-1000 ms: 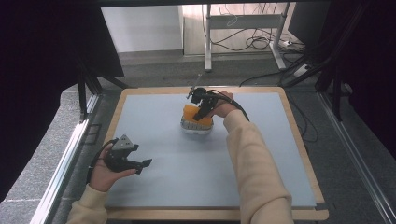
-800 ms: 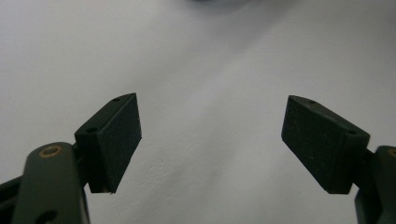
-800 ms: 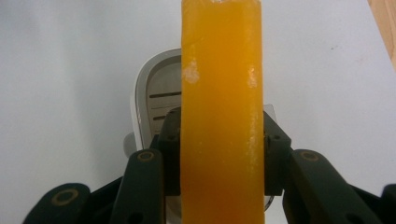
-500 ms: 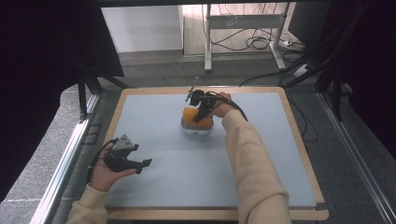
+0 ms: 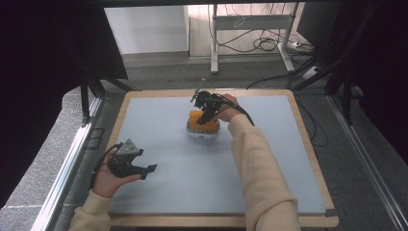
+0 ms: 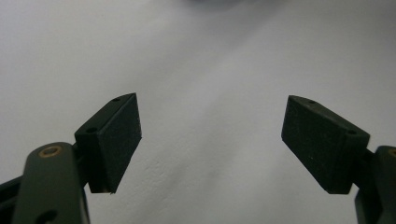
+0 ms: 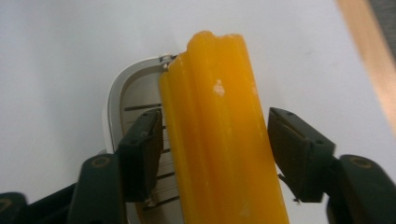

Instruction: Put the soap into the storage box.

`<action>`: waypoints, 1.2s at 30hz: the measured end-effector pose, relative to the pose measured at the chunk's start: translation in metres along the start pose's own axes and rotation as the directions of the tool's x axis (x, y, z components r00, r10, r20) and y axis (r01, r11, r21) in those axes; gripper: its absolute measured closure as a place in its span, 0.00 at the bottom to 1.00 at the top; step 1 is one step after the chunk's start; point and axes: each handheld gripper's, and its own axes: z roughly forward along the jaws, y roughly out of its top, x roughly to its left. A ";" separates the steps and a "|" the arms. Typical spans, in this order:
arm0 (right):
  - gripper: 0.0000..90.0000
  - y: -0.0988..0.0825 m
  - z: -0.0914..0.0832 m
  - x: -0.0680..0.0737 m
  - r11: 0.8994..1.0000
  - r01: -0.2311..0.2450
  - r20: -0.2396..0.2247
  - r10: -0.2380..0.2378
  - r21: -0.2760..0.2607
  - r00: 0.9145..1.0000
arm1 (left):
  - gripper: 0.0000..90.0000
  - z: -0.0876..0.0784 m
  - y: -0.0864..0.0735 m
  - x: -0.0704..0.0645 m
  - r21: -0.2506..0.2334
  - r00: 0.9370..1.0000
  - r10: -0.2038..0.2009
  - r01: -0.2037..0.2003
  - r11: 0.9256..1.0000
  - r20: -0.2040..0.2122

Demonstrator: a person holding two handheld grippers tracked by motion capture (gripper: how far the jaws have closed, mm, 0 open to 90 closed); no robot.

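Right gripper loosened around an orange piece on a white slicer, toward the far edge of the table.

Seen from the right gripper view, its 2 jaws have just been opening: the orange piece stands between them, the left pad just beside it, the right pad apart from it, so the grasp is released. The orange piece lies across the slicer's slotted white tray. Left gripper rests near the table's left edge, toward the near-left corner, its 2 jaws spread wide over bare surface with nothing between them.
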 end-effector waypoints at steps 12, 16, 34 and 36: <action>0.35 -0.025 -0.025 0.014 0.983 -0.123 0.058 0.132 -0.134 0.990 | 0.22 0.002 0.000 -0.001 0.009 1.000 0.009 -0.009 1.000 0.003; 0.33 -0.039 -0.039 0.025 0.969 -0.168 0.071 0.183 -0.180 0.981 | 0.22 0.003 0.000 -0.001 0.019 1.000 0.014 -0.014 1.000 0.000; 0.27 -0.160 -0.093 0.090 0.862 -0.339 0.026 0.375 -0.378 0.926 | 0.22 0.005 -0.002 -0.003 0.027 1.000 0.006 -0.006 1.000 -0.015; 0.27 -0.173 -0.094 0.097 0.850 -0.362 0.029 0.402 -0.384 0.915 | 0.22 0.005 -0.002 -0.003 0.031 1.000 0.005 -0.005 1.000 -0.016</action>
